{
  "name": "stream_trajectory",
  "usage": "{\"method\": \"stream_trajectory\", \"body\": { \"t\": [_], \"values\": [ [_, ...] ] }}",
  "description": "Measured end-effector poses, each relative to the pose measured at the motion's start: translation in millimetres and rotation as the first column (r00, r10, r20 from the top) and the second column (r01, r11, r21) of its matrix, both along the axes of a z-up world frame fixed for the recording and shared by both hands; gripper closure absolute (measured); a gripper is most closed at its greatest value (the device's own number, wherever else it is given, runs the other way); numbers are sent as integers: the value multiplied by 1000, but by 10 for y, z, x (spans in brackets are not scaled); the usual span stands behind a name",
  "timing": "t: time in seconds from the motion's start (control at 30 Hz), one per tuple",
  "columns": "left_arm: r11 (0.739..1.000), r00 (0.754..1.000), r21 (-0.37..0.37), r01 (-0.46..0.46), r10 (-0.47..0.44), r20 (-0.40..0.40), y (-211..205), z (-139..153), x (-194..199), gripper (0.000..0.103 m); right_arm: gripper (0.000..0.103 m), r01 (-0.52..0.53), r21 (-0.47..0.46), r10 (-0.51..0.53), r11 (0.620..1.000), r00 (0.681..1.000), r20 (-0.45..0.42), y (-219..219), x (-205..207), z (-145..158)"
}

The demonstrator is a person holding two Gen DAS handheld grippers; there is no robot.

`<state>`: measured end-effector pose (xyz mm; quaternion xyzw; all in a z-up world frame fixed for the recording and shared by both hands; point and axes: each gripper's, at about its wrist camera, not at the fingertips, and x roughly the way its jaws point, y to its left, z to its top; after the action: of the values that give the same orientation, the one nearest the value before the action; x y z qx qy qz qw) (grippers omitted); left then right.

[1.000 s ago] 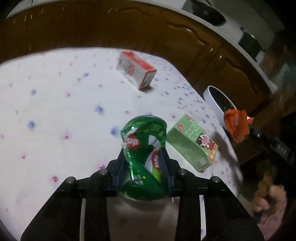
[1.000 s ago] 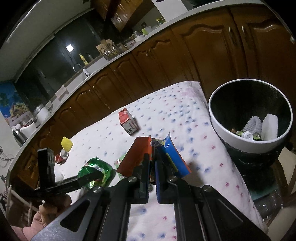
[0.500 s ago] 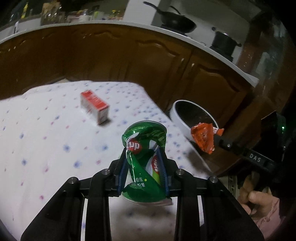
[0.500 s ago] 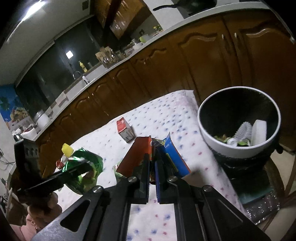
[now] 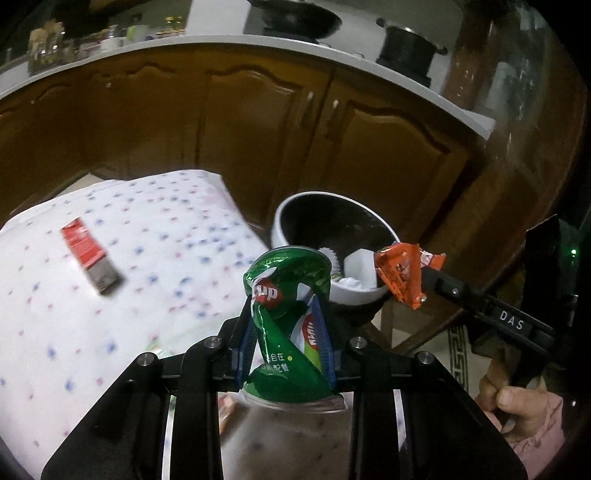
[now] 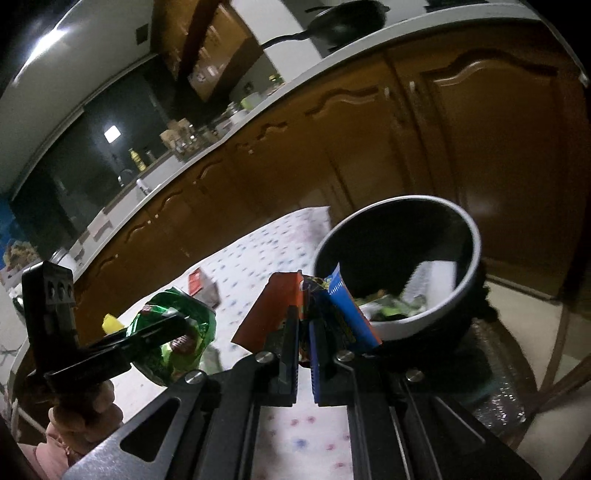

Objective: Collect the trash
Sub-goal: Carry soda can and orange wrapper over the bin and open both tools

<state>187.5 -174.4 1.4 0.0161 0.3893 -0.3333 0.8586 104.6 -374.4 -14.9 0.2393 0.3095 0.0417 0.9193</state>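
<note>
Left wrist alone shows wrapper's (image 5: 400, 275) orange face.

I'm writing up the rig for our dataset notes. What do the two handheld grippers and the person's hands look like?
Both the left gripper and the right gripper are matte black linkages with silver bolts and blue finger pads. The right one carries white "DAS" lettering. The hands are bare, with pink sleeves.

Ahead of me: brown wooden cabinets (image 5: 258, 122) under a pale countertop (image 5: 207, 41), bearing a black pot (image 5: 406, 48) and wok (image 6: 343, 22).
</note>
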Motion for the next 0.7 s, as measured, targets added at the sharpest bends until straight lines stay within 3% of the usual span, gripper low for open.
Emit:
{"method": "stream_trajectory", "body": {
  "t": [0.7],
  "values": [
    [994,997,85,73,-75,20,-1158,6,521,76,98,73,-35,-74,997,996,-39,-675,446,-87]
  ]
}}
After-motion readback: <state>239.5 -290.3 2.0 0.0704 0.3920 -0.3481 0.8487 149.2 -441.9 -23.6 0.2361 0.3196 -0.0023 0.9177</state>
